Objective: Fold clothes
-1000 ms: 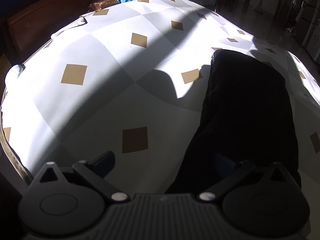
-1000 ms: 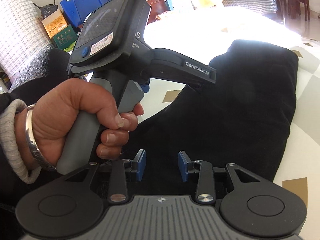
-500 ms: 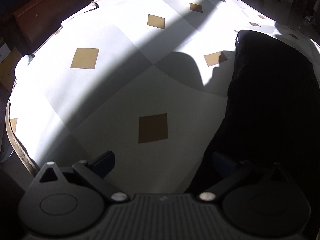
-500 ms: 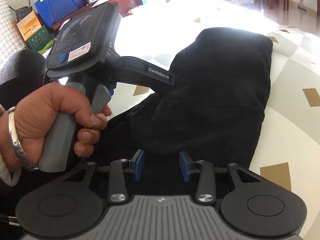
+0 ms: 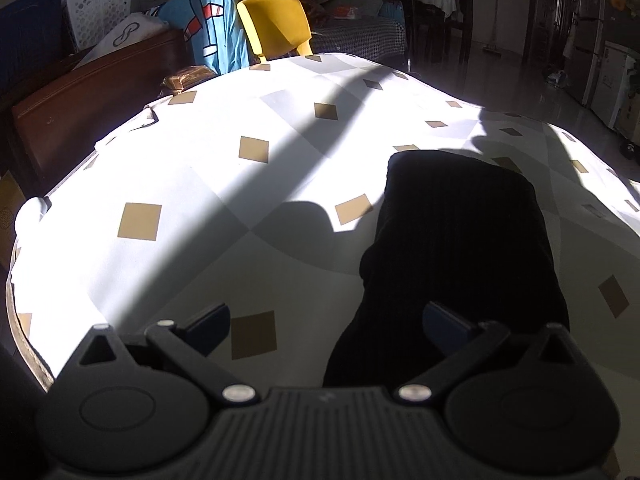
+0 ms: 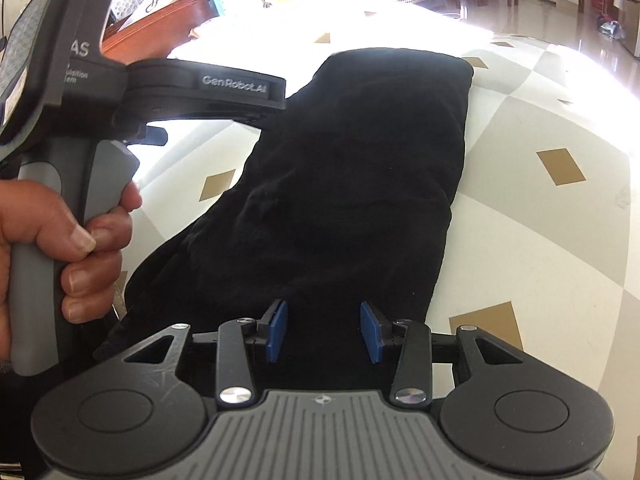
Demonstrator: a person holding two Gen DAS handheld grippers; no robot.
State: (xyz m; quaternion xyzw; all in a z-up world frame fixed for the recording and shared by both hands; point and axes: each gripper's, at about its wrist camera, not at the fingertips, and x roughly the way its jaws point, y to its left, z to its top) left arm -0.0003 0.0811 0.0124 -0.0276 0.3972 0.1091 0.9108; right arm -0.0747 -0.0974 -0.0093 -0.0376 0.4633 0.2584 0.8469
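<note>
A black garment (image 6: 352, 184) lies flat in a long folded strip on the table, which is covered with a white and grey cloth with tan diamonds (image 6: 560, 240). In the left wrist view the garment (image 5: 460, 248) fills the right half. My left gripper (image 5: 326, 326) hangs open over the garment's near left edge, its right pad above the black fabric and its left pad above the cloth. My right gripper (image 6: 324, 330) stands open just above the garment's near end with nothing between its blue pads. A hand (image 6: 60, 252) holds the left gripper's handle at the left of the right wrist view.
A yellow chair (image 5: 276, 24) and a blue cloth item (image 5: 212, 36) stand beyond the table's far edge. A brown wooden piece of furniture (image 5: 92, 108) runs along the far left. Dining chairs and open floor (image 6: 560, 0) lie at the far right.
The left wrist view has tilted up and swung back, so the garment sits nearer its centre again. The right gripper has come closer over the garment's near end. Both stayed open.
</note>
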